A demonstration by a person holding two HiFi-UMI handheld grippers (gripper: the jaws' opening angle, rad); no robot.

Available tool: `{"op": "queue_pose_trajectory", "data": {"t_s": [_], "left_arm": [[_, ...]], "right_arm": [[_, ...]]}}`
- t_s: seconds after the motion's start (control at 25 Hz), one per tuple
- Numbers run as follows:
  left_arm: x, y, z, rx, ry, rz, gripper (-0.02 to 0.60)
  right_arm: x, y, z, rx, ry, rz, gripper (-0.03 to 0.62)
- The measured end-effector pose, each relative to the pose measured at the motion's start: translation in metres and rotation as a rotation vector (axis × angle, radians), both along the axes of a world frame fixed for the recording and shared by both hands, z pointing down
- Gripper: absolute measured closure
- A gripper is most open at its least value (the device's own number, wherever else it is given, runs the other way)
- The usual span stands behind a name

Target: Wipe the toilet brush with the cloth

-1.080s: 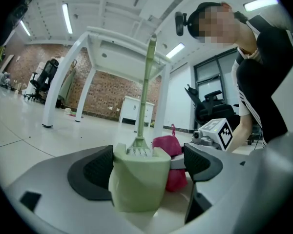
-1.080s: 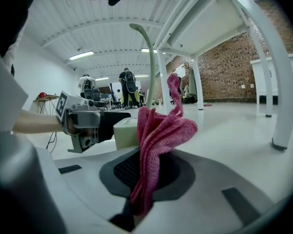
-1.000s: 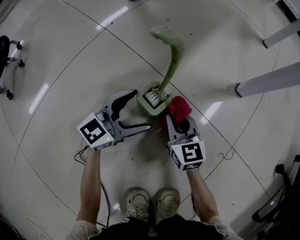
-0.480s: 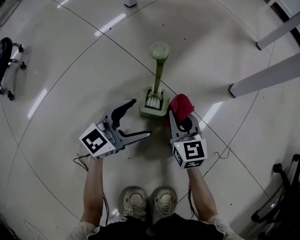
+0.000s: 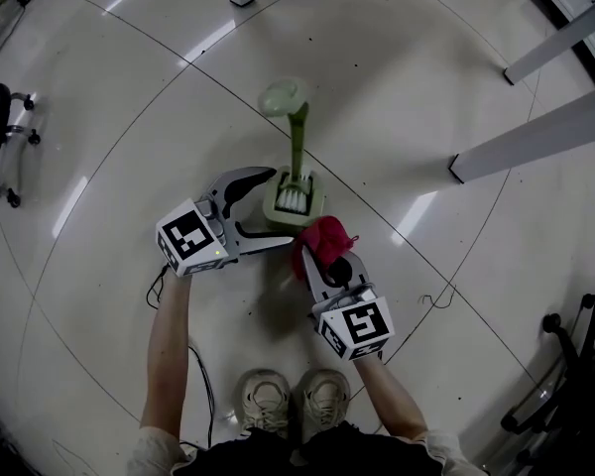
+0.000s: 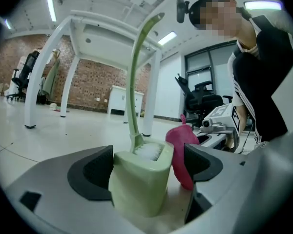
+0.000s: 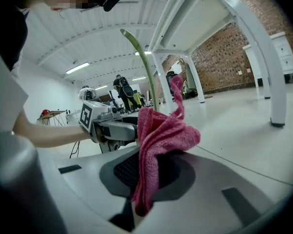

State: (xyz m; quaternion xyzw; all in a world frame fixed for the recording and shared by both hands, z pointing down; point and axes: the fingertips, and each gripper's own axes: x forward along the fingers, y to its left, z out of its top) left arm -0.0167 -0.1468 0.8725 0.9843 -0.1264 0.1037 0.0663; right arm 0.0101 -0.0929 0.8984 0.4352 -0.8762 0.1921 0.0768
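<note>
Red terry cloth [image 5: 324, 236] [image 7: 158, 138] hangs bunched from the right tongs [image 5: 315, 258] [image 7: 145, 182], whose jaws are closed on it, just beside the pale green holder [image 5: 305, 209] [image 6: 136, 186]. The left tongs [image 5: 282, 206] [image 6: 147, 165] stand open with one jaw on either side of that holder; whether they touch it cannot be told. The toilet brush [image 5: 297, 145] [image 6: 133, 82] sits upright in the holder on the glossy floor [image 5: 426, 77], white bristles down, its green handle rising and curving at the top. Farther off, white table legs [image 5: 535, 135] stand to the right.
</note>
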Motion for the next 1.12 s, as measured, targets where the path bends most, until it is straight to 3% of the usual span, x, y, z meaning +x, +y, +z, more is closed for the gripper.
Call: {"op": "queue_pose_trajectory", "data": {"t_s": [0.28, 0.44, 0.64, 0.92, 1.12], "left_arm": [[0.001, 0.015, -0.001, -0.024, 0.005, 0.014, 0.153], [0.011, 0.04, -0.005, -0.03, 0.025, 0.015, 0.153], [0.025, 0.061, -0.005, -0.033, 0.065, -0.014, 0.153], [0.025, 0.061, -0.005, -0.048, 0.09, -0.034, 0.153], [0.025, 0.059, -0.002, -0.051, 0.089, -0.051, 0.153]], "right_arm": [[0.03, -0.04, 0.0, 0.057, 0.07, 0.085, 0.562], [0.042, -0.071, -0.002, 0.116, 0.114, 0.083, 0.562], [0.042, -0.097, -0.009, 0.186, 0.063, -0.007, 0.562], [0.036, -0.103, -0.007, 0.163, 0.038, -0.281, 0.562], [0.036, -0.088, -0.008, 0.155, 0.04, -0.301, 0.562]]}}
